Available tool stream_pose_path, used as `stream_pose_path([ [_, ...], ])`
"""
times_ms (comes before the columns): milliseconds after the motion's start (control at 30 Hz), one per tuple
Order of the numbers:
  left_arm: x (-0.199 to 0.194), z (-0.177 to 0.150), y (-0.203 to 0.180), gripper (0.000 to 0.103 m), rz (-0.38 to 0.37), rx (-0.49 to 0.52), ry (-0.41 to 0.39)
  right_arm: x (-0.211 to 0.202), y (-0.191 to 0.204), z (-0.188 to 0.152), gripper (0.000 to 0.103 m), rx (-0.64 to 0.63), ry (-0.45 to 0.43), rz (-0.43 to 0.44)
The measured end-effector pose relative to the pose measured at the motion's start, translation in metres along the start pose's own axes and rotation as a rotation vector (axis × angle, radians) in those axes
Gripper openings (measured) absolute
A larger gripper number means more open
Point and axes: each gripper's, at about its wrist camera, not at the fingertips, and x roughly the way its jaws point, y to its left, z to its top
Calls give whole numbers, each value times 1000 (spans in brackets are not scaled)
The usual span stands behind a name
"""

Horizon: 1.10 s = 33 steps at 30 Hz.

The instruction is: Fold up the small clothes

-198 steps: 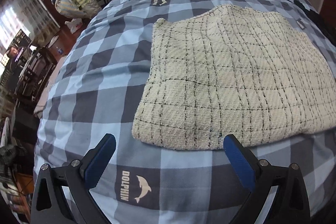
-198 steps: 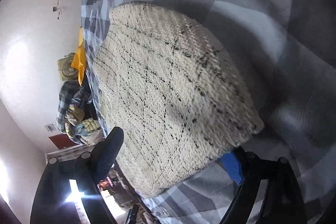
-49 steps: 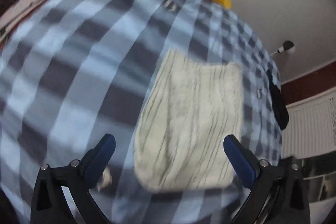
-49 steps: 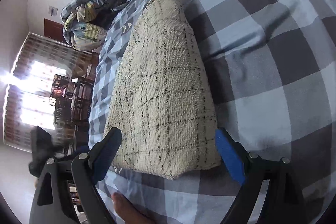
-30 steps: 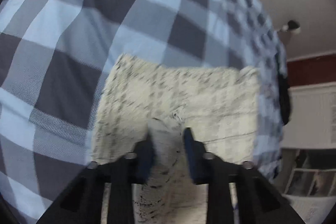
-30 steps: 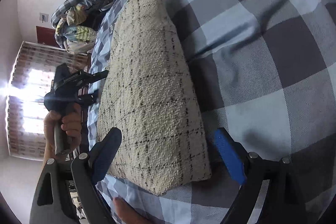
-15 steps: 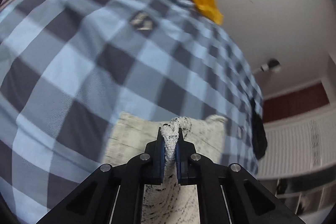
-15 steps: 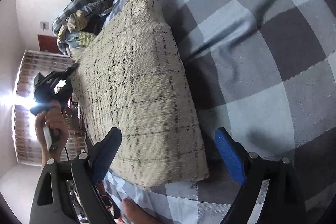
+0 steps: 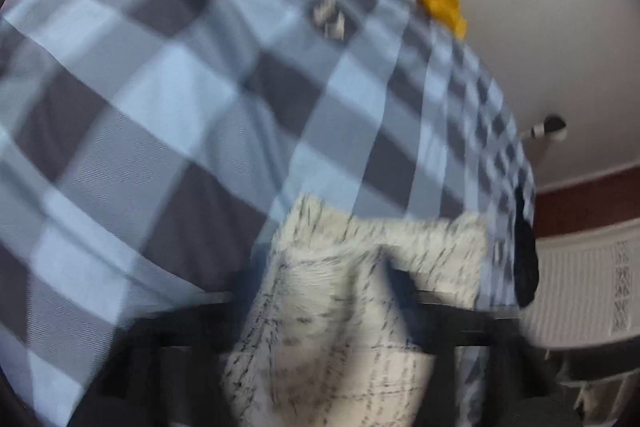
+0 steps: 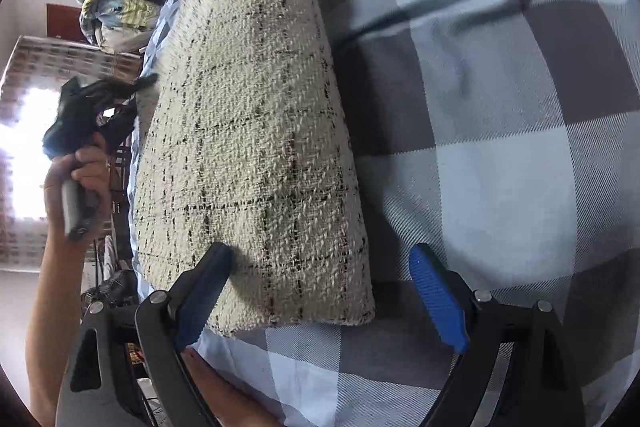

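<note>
Coarsely woven cream garment (image 10: 256,131) lies folded on smooth checked bedspread (image 10: 500,167)

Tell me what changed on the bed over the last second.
The left gripper, which had pinched the cream garment's edge, has just opened and let it go. The right gripper stayed open by the near corner. The garment remains folded on the checked bedspread.

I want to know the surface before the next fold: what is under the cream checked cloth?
The cream checked cloth lies on a blue and grey checked bedcover, seen all around it. Anything directly beneath the cloth is covered.
</note>
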Motion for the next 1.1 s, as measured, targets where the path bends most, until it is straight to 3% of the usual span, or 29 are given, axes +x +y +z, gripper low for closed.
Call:
stream_pose_path([
  [33, -21, 0, -4, 103, 17, -1, -69, 0, -2, 0, 89, 4, 1, -1],
  [100, -50, -4, -12, 103, 3, 19, -132, 0, -4, -1, 89, 12, 7, -3],
  [167, -71, -16, -22, 103, -6, 76, -97, -6, -3, -4, 89, 8, -3, 0],
  [267, -96, -65, -37, 103, 28, 279, -57, -23, 13, 0, 89, -20, -62, 42],
  [300, -101, -94, -41, 103, 63, 386, -45, -30, 18, 0, 89, -46, -84, 29],
  [400, -97, -161, -37, 103, 132, 577, 10, -37, 26, -3, 89, -111, -110, -56],
  [567, -69, -229, -17, 103, 140, 694, 147, -40, 36, -18, 89, -225, -70, -160],
  [667, -52, -243, -11, 103, 192, 760, 186, -42, 31, -34, 89, -259, -61, -205],
  [800, -34, -242, 1, 103, 323, 798, 162, -31, 31, -47, 89, -314, -40, -310],
  [900, -35, -236, 7, 103, 295, 757, 159, -8, 47, -53, 89, -407, -33, -401],
  [1100, -33, -233, 10, 103, 288, 725, 131, 32, 86, -55, 88, -636, -168, -576],
])
